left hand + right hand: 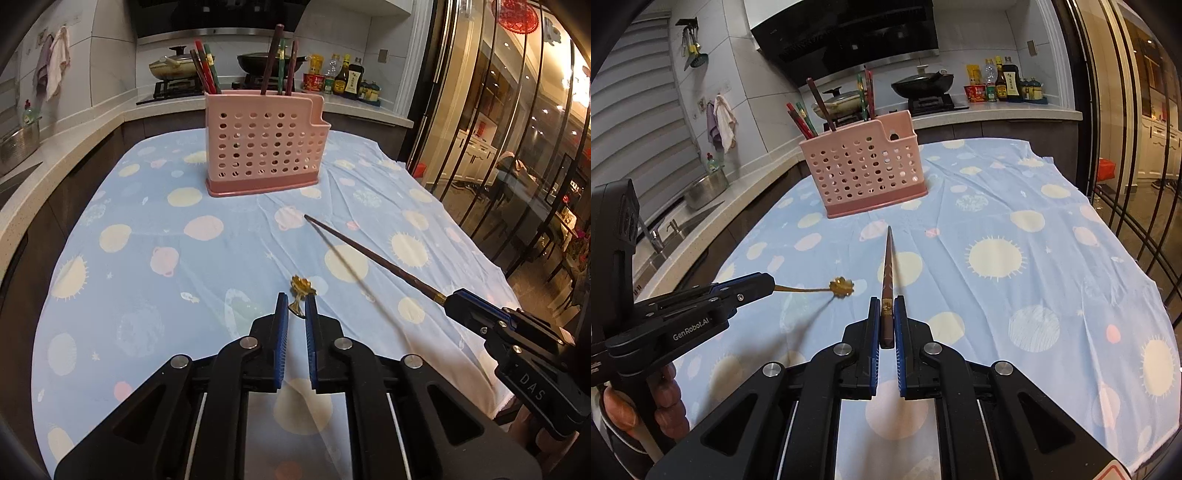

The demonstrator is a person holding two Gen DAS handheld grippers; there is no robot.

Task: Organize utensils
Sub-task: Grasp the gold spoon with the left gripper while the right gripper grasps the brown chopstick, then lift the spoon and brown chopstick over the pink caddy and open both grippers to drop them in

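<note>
A small gold spoon [841, 287] is clamped by its handle in the left gripper [296, 308], marked "GenRobot.AI", at about 8 o'clock in the right wrist view, and a brown chopstick [887, 291] is gripped at its gold-banded end in the right gripper [887, 314], marked "DAS". Several chopsticks are already stood in the pink perforated holder [263, 147] at 12 o'clock on the blue tablecloth [147, 258]. Both held pieces are judged left to be placed there.
</note>
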